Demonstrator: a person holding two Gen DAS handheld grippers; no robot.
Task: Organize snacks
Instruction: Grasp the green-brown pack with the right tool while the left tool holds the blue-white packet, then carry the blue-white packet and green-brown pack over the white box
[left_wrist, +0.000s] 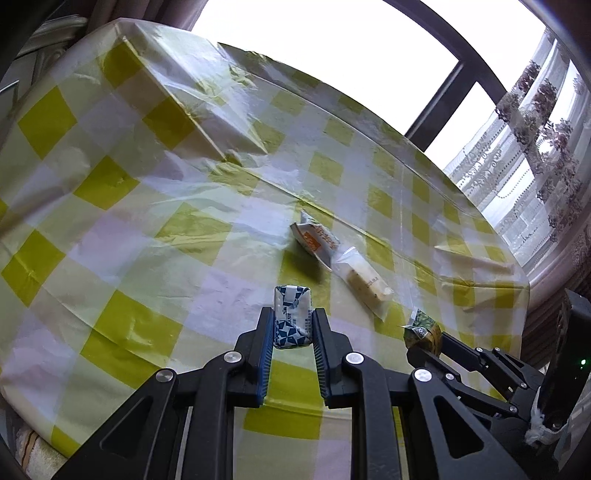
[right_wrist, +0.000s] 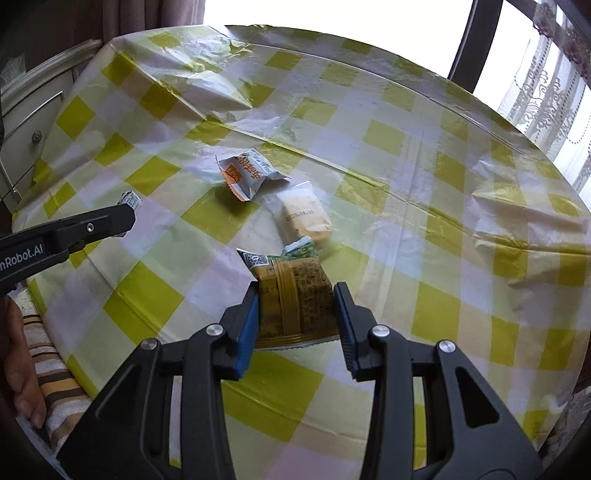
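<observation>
Left gripper (left_wrist: 293, 325) jaws pinching blue-white snack (left_wrist: 291, 317), right gripper (right_wrist: 297, 314) — clamping green-brown packet (right_wrist: 295, 299)

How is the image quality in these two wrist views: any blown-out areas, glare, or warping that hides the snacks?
Left wrist view: the window is blown out white, the tablecloth shows shiny glare, and the fisheye bends the table edge; the blue-and-white snack in the left claw stays sharp. Right wrist view: the same white window and warping, yet the green-and-yellow packet in the right claw reads clearly.

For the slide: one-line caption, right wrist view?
Right gripper clamps a green-and-yellow snack packet above the checked tablecloth; two packets lie beyond.
</observation>
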